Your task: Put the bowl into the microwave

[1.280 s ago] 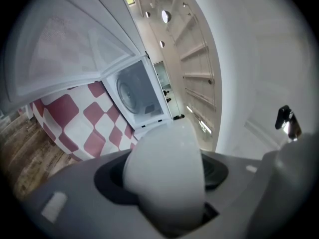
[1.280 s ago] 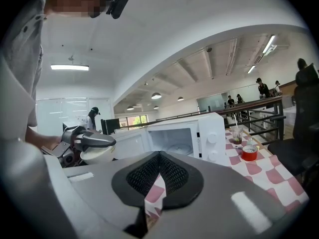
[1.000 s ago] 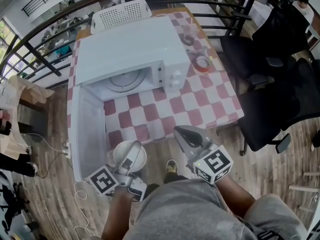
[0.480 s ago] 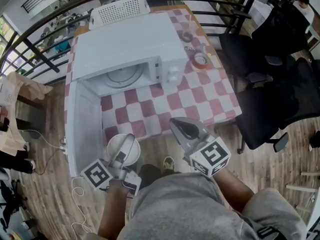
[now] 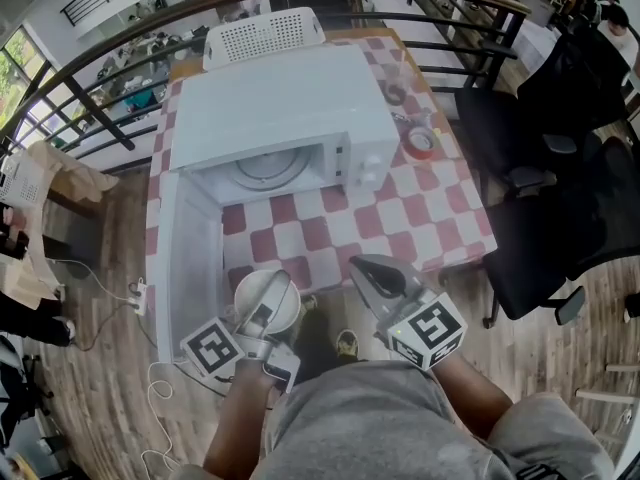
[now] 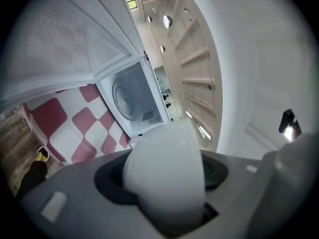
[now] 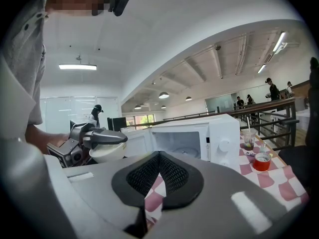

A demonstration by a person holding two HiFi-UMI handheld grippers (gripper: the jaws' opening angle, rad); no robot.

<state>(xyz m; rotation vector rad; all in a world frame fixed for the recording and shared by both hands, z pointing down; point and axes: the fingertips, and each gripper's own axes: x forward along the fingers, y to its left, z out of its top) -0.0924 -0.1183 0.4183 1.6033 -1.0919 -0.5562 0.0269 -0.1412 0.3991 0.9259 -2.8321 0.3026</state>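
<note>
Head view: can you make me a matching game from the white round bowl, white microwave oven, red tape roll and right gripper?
1 white round bowl
2 white microwave oven
3 red tape roll
4 right gripper

A door open
B shut, empty
C held by the left gripper
D lying beside the microwave's knobs

Pairs: 1-C, 2-A, 3-D, 4-B

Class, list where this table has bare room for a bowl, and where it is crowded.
Free: the checked cloth in front of the microwave, between its open door and the table's right edge; also the turntable inside. Crowded: the strip right of the microwave, with the tape roll and cup.
</note>
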